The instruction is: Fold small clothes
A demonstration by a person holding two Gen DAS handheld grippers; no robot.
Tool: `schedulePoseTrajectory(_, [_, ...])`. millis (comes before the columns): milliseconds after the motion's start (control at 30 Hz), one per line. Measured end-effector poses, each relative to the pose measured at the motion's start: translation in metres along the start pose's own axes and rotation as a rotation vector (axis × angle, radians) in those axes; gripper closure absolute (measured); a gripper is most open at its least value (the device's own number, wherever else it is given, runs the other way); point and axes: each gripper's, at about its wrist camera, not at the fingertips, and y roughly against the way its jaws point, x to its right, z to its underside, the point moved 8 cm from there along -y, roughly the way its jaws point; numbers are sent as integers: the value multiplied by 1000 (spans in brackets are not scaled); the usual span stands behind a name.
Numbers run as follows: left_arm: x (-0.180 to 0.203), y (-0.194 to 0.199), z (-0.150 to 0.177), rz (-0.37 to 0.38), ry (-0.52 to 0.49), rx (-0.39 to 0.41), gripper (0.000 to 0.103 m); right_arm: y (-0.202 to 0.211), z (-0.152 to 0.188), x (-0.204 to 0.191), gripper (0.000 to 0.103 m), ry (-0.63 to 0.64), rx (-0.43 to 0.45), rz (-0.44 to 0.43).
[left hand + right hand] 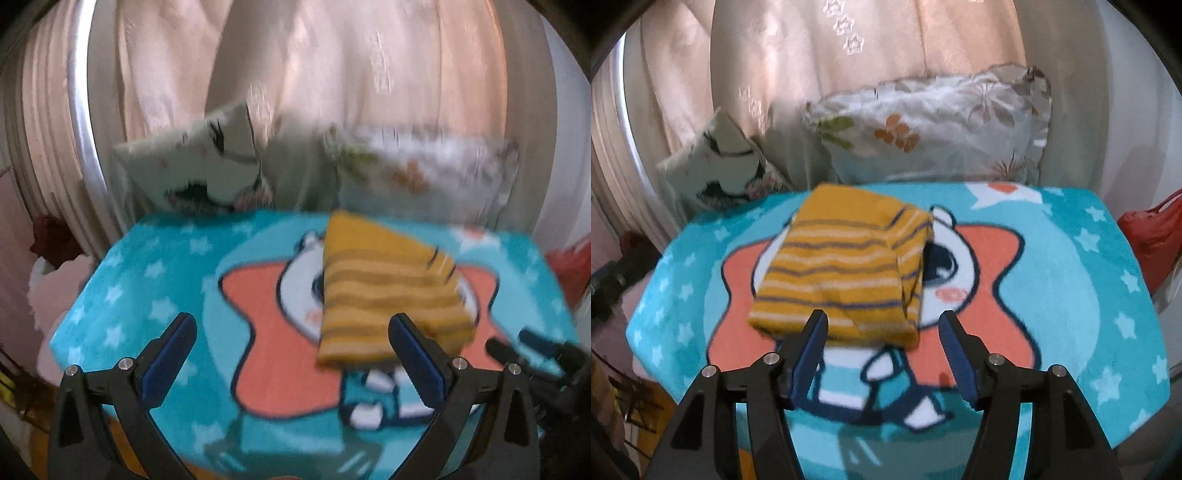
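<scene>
Both the left gripper (291,349) and right gripper (882,341) hang spread wide with nothing in them over the folded shirt (846,269), lying at twelve o'clock on the mat (1071,295), soft and light, best pinched at its near hem.

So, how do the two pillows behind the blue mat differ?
The floral pillow is the larger one and lies wide along the curtain; the small pillow stands tilted on a corner. The floral pillow has a frilled edge and orange flowers; the small pillow shows dark markings. Both are pale and sit beyond the mat.
</scene>
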Motion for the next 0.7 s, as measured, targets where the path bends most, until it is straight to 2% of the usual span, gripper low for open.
schedulePoseTrajectory(200, [15,-17,53,31,-28,-172,0,-10,24,2,36,-11,-56,-9])
schedulePoseTrajectory(500, [24,-24,86,38,-29,-282,0,-24,51,12,33,-30,-121,36])
schedulePoseTrajectory(700, [30,-28,100,53,-36,-333,0,-25,59,17,33,-33,-124,55])
